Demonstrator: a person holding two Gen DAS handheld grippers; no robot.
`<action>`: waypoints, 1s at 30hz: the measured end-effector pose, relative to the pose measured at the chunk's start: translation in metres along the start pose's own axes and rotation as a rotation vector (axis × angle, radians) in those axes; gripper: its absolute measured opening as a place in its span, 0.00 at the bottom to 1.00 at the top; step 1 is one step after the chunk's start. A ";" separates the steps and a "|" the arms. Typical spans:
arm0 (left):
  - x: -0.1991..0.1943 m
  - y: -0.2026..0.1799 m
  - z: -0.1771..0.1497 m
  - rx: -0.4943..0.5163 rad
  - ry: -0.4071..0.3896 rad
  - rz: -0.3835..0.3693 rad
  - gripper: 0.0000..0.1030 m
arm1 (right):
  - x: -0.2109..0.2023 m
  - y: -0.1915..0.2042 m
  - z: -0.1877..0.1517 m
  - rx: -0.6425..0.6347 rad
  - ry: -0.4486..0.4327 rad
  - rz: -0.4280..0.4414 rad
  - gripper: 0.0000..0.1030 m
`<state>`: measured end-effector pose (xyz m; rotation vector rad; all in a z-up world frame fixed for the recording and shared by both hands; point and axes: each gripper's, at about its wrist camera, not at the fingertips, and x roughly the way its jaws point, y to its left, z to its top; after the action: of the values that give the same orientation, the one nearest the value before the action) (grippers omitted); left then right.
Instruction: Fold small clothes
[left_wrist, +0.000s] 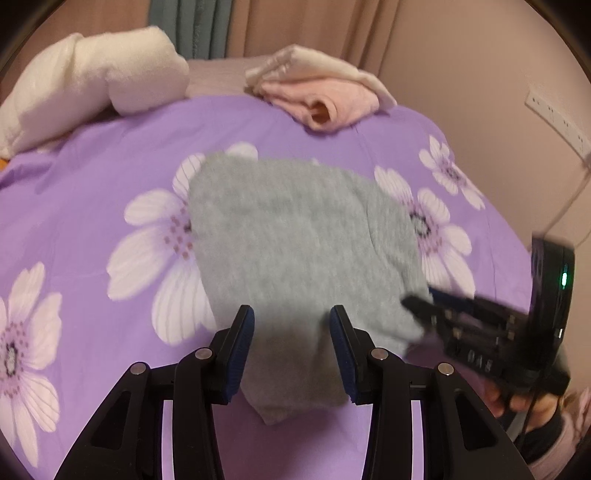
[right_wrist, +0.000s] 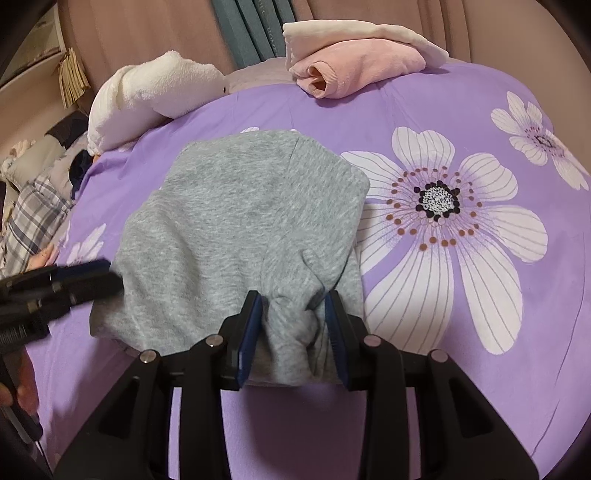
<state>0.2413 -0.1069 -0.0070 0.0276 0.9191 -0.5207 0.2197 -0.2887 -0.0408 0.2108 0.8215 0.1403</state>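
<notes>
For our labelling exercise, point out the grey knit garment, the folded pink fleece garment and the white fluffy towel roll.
grey knit garment (right_wrist: 236, 206): right wrist view, its flat middle.
folded pink fleece garment (right_wrist: 369, 61): right wrist view, its top fold.
white fluffy towel roll (left_wrist: 122, 70): left wrist view, its upper side.

Both wrist views look closely down at one grey garment.

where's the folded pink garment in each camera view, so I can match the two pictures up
Left wrist view: pink garment at top centre, beyond the grey garment.
Right wrist view: pink garment at top, right of centre.
Shared landmark: the white plush bundle, to its left in both views.
</notes>
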 end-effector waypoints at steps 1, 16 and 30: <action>0.000 0.000 0.005 -0.003 -0.005 0.003 0.40 | -0.001 -0.002 -0.001 0.009 -0.001 0.008 0.34; 0.056 -0.011 0.024 0.098 0.108 0.167 0.40 | -0.008 -0.010 -0.010 0.056 -0.012 0.048 0.35; -0.006 -0.003 -0.034 0.077 0.002 0.105 0.40 | -0.062 -0.010 -0.029 0.068 -0.133 0.108 0.41</action>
<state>0.2113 -0.0993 -0.0230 0.1456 0.8937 -0.4579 0.1571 -0.3070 -0.0181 0.3251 0.6835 0.1979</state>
